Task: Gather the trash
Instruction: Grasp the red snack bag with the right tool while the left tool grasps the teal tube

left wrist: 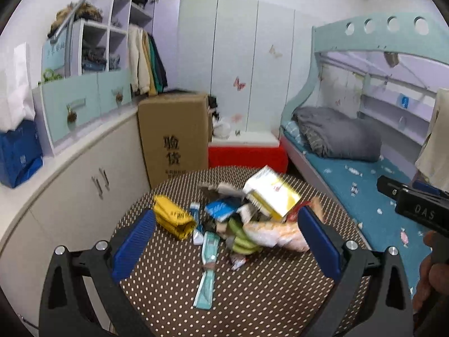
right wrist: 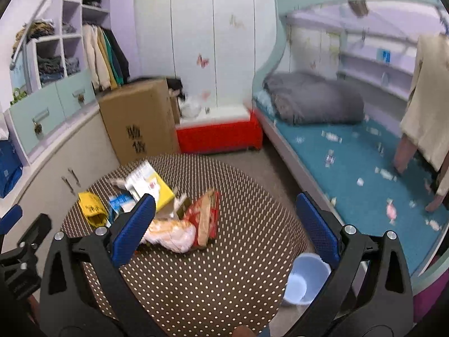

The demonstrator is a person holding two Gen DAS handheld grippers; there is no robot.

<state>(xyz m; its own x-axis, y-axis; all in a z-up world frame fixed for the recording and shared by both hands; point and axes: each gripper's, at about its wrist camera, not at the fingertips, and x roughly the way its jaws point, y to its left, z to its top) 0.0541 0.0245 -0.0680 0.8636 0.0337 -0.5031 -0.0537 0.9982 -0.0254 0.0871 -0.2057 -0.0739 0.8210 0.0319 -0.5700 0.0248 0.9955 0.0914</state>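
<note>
- Two grippers hang over a round table (left wrist: 174, 295) with a brown cloth full of white dots.
- The left gripper (left wrist: 224, 241) has its blue fingers (left wrist: 134, 241) wide apart, and nothing is between them.
- The right gripper (right wrist: 221, 230) has its blue fingers (right wrist: 317, 224) wide apart too, with nothing held.
- A pile of trash (left wrist: 247, 216) sits near the middle of the table, on the far side of both grippers.
- In the pile, a yellow and white box (left wrist: 272, 193) tips up on top at the far side.
- A yellow crumpled pack (left wrist: 174, 217) lies at the left of the pile, a bit apart from the rest.
- A blue and white wrapper (left wrist: 221, 207) lies between the yellow pack and the box.
- A long green wrapper (left wrist: 207, 269) lies flat on the near side of the pile.
- A clear bag with orange food (right wrist: 171, 234) lies at the right of the pile, touching a red snack bag (right wrist: 207, 216).
- A light blue bucket (right wrist: 306, 280) stands on the floor, low at the right edge of the table.
- A tall brown cardboard box (left wrist: 174, 134) stands on the far side of the table, next to a red box (left wrist: 247, 154).
- A bunk bed with a blue sheet (left wrist: 364, 191) is on the right, with a grey blanket (left wrist: 336, 134) on it.
- White cupboards (left wrist: 84, 191) run along the left wall.
</note>
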